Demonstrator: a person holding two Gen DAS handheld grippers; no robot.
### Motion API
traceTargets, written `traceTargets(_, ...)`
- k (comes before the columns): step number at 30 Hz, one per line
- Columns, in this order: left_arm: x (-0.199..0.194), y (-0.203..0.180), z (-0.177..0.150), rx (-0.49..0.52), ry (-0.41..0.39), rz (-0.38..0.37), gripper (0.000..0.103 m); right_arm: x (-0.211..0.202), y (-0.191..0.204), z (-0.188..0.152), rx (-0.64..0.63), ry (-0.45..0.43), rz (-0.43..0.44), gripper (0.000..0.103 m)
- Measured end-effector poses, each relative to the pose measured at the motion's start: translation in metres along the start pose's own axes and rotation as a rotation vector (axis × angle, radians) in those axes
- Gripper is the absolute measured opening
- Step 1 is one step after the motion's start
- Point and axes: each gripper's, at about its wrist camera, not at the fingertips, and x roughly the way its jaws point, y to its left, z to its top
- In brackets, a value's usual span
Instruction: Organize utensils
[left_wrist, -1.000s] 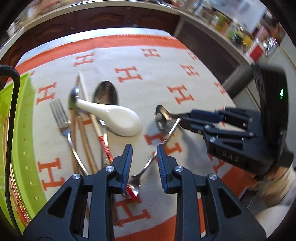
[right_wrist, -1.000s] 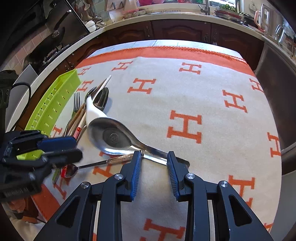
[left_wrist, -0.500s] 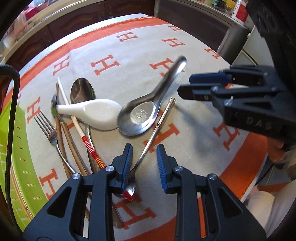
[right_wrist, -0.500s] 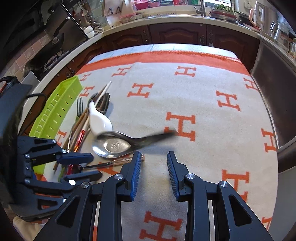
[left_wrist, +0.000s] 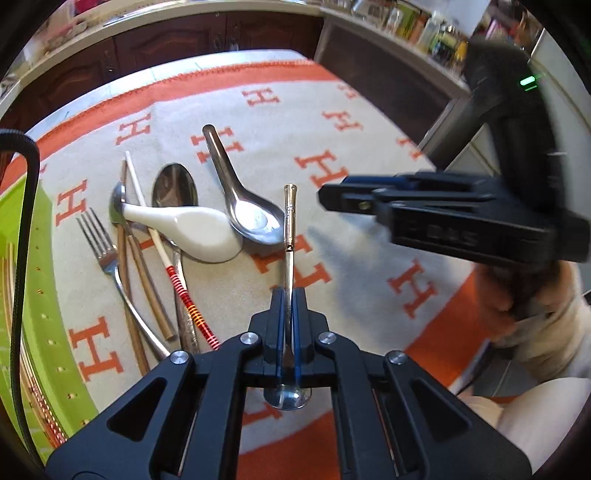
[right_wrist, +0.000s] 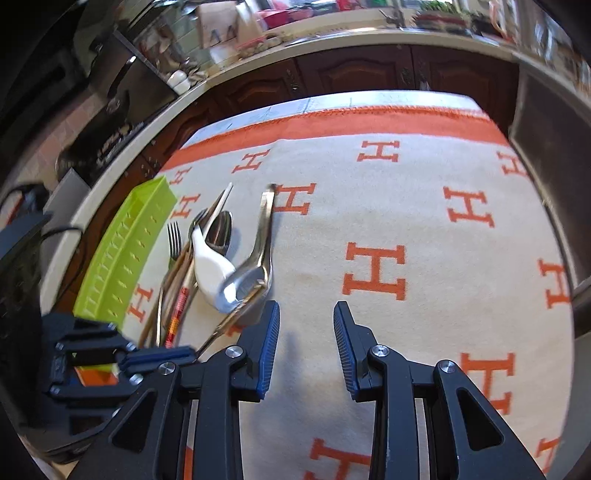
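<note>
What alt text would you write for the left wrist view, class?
The left hand-held gripper is shut on a slim teaspoon above an orange-patterned cloth. Beyond lie a steel soup spoon, a white ceramic spoon, a fork and chopsticks.

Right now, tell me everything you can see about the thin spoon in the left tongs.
The thin spoon is slim shiny metal with a small round bowl and a long narrow shaft ending in a thicker, brass-toned handle tip. The left tongs, whose jaws have just been closing, are shut on its shaft just above the bowl, which pokes out beneath them. The handle points away over the cloth, its tip beside the steel soup spoon; whether they touch is unclear.
</note>
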Motion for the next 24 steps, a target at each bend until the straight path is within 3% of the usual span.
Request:
traceTargets(7,-0.05,0.02,0.001,-0.096,-0.1,-0.007,0.001,0.019,0.002,0.021,0.068,-0.013,0.063,0.031)
traceTargets(15,-0.119,0.072,-0.008,-0.222,-0.236,0.158,0.002,0.054,0.035,0.028,-0.056,0.038,0.013,0.03)
traceTargets(19,-0.144,0.106,-0.019,-0.29,-0.267,0.234,0.002,0.062,0.05,0.018,-0.148,0.031,-0.064,0.023)
traceTargets(21,-0.151,0.121,-0.026,-0.322,-0.275,0.265,0.002,0.063,0.059,0.011,-0.196,0.021,-0.108,0.016)
traceTargets(22,-0.153,0.128,-0.029,-0.336,-0.276,0.273,0.002,0.062,0.062,0.009,-0.208,0.014,-0.126,0.005)
traceTargets(24,-0.155,0.143,-0.035,-0.366,-0.279,0.29,0.002,0.061,0.063,0.006,-0.202,0.007,-0.139,0.004)
